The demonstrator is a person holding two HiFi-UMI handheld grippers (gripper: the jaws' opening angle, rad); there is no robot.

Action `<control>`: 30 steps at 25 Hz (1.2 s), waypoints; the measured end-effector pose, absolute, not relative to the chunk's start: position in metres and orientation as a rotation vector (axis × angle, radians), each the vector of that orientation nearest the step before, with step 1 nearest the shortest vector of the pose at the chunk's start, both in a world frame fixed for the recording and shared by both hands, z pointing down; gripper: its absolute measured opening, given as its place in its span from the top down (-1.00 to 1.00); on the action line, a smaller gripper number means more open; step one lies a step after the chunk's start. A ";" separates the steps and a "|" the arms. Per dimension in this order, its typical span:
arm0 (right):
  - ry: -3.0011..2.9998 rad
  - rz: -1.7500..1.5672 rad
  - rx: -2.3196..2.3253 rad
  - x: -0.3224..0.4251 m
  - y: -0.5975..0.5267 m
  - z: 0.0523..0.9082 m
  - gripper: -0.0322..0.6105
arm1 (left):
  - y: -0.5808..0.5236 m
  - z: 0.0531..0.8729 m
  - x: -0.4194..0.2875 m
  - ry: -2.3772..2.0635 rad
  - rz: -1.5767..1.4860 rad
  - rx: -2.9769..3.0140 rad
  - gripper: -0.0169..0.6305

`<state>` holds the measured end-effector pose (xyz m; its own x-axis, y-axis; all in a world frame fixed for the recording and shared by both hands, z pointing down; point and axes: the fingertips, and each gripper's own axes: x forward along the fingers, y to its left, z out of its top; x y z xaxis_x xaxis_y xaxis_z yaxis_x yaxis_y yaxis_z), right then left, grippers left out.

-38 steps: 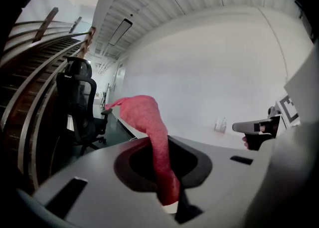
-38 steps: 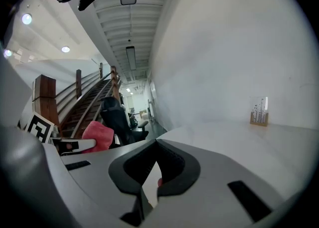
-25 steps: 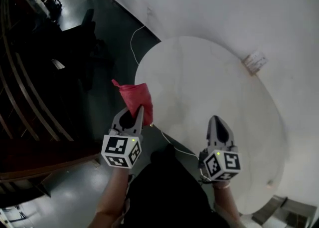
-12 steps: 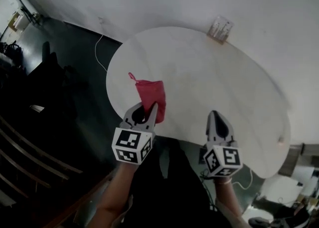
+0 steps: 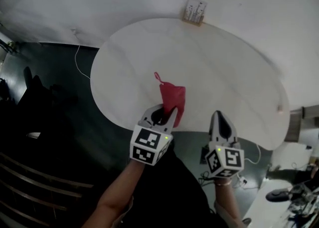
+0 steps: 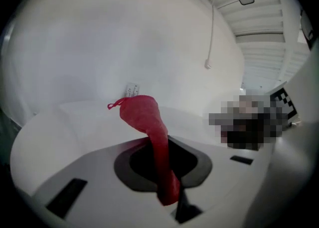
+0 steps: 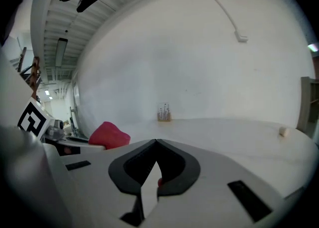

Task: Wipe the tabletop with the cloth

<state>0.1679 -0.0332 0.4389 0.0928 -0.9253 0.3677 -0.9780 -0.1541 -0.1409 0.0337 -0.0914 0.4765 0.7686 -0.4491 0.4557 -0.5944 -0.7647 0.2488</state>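
- The left gripper (image 5: pixel 167 114) is clamped on the red cloth (image 5: pixel 173 100). In the left gripper view the fabric runs up between the jaws and bunches out past their tips, with a small loop at its free end.
- The right gripper (image 5: pixel 221 122) has its jaws drawn together at the tips with nothing held. It sits at the tabletop's near edge, just right of the cloth.
- The cloth lies over the near part of the white round tabletop (image 5: pixel 224 67). Whether it presses on the surface or hangs just above it cannot be told.
- A small card holder (image 5: pixel 193 11) stands at the tabletop's far edge, by the wall, and a small pale object (image 5: pixel 280 111) sits at its right edge.
- As a judgement, the cloth is gripped and brought to the tabletop. No wiped streaks show, so nearly the whole surface appears left to cover.
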 end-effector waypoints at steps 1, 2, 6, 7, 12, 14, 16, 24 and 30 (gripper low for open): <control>-1.935 0.567 2.230 0.172 -0.031 0.437 0.89 | -0.086 0.479 0.043 -0.757 0.544 2.585 0.81; -1.925 0.565 2.248 0.177 -0.029 0.436 0.89 | -0.081 0.482 0.052 -0.721 0.560 2.588 0.81; -1.899 0.583 2.286 0.189 -0.025 0.436 0.89 | -0.069 0.502 0.074 -0.629 0.655 2.568 0.81; -1.897 0.590 2.282 0.189 -0.023 0.438 0.89 | -0.066 0.509 0.077 -0.618 0.687 2.553 0.81; -1.904 0.614 2.248 0.183 -0.025 0.443 0.89 | -0.060 0.551 0.068 -0.604 0.871 2.458 0.81; -1.918 0.623 2.230 0.176 -0.029 0.447 0.89 | -0.064 0.565 0.051 -0.636 0.921 2.404 0.81; -1.947 0.629 2.191 0.166 -0.036 0.451 0.89 | -0.070 0.574 0.029 -0.688 0.941 2.350 0.81; -2.120 0.603 1.973 0.099 -0.080 0.454 0.89 | -0.097 0.577 -0.071 -0.948 0.919 2.220 0.81; -2.230 0.574 1.825 0.045 -0.107 0.456 0.89 | -0.110 0.580 -0.164 -1.165 0.854 2.094 0.81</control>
<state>0.0447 -0.1069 0.4556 -0.2156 -0.8939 0.3930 -0.9726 0.1607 -0.1680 -0.1644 -0.1099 0.5795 0.4110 -0.4998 0.7624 -0.8776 -0.4435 0.1823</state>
